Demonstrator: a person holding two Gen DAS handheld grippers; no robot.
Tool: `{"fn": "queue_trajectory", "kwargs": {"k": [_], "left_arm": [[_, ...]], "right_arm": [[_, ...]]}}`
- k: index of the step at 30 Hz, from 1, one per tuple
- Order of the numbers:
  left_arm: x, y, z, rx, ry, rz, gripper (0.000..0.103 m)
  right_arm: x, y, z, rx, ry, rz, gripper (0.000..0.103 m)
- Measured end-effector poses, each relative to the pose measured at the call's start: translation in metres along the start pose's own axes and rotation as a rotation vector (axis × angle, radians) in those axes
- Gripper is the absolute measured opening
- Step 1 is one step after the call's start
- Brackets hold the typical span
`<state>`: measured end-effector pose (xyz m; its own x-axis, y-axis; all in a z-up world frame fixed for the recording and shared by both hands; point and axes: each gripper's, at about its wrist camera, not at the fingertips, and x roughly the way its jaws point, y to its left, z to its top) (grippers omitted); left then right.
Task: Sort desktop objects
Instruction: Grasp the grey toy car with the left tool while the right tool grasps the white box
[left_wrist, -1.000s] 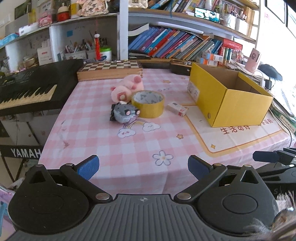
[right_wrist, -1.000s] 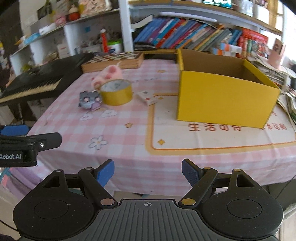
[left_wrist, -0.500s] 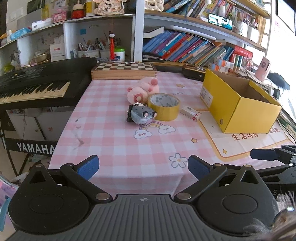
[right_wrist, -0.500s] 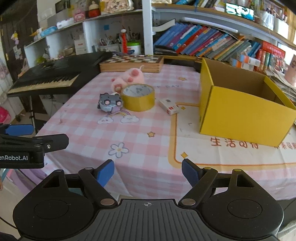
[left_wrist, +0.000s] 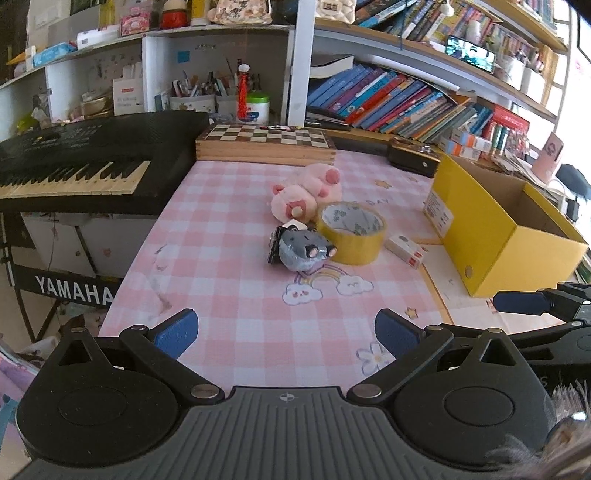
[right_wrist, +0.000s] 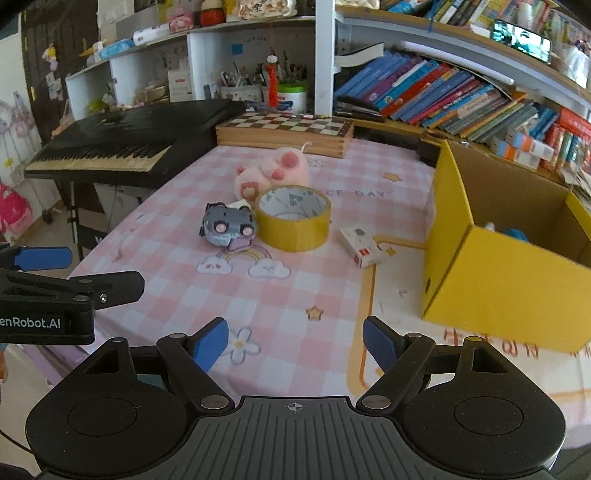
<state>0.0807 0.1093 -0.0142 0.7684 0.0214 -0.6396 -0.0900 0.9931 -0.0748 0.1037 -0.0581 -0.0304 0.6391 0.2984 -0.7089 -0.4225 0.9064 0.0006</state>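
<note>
Toys and small things sit bunched mid-counter: a grey plush mouse (right_wrist: 227, 226) touching a roll of yellow tape (right_wrist: 293, 218), a pink plush pig (right_wrist: 273, 171) just behind them, and a small white box (right_wrist: 360, 245) to the right, between the tape and the open yellow box (right_wrist: 498, 273), which already holds something blue. Both tools hover at the near edge of the pink checked counter (right_wrist: 295, 295), well short of the cluster. The right hand-held gripper (right_wrist: 295, 341) has its pads apart with nothing between them, and the left hand-held gripper (left_wrist: 286, 330) is likewise spread and empty. A sensible approach is probably to take the small white box first, since it lies free; the mouse calls for a grip from its left so the tape is not dragged along.
</note>
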Motion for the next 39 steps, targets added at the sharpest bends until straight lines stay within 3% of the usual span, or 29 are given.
{"fn": "queue_trajectory", "kwargs": {"k": [20, 27, 39], "left_arm": [[0.077, -0.012, 0.041, -0.007, 0.039, 0.057, 0.103], [0.106, -0.018, 0.050, 0.021, 0.059, 0.056, 0.103], [0.147, -0.023, 0.059, 0.040, 0.103, 0.047, 0.103]], "right_arm": [[0.084, -0.034, 0.055, 0.023, 0.017, -0.030, 0.081], [0.108, -0.043, 0.062, 0.000, 0.057, -0.030, 0.065], [0.144, -0.047, 0.071, -0.041, 0.121, -0.062, 0.060]]}}
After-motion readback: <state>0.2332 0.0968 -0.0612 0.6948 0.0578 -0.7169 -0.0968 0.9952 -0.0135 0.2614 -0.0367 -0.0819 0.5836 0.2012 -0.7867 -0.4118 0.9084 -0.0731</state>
